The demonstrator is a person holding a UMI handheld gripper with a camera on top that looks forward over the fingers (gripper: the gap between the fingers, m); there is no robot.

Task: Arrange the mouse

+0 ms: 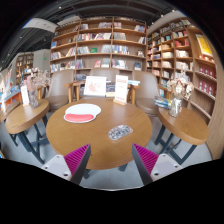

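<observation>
Gripper view. The gripper [112, 160] is held above the near edge of a round wooden bench [100, 145]. Its two fingers are spread wide apart, each with one magenta pad [76, 157] on the inner face, and nothing is held between them.

Items on the central bench, counted:
- One mouse [120, 131], a small grey patterned object, lies flat on the bench top beyond the fingers and slightly right of centre. It touches neither finger.
- One white plate-like pad [82, 112] with a red patch [78, 117] on its near side lies to the far left of the mouse, well apart from it.
- Two upright display cards stand at the far edge: one white card [95, 86] left of centre and one taller card [121, 89] to its right.

Surroundings:
- One further round bench [22, 115] stands at the left, carrying a bunch of flowers [36, 84].
- One more round bench [185, 122] stands at the right, also carrying flowers [178, 90].
- Bookshelves [100, 45] filled with books line the far wall and continue along the right wall.

Nothing lies on the bench surface between the fingers and the mouse.
</observation>
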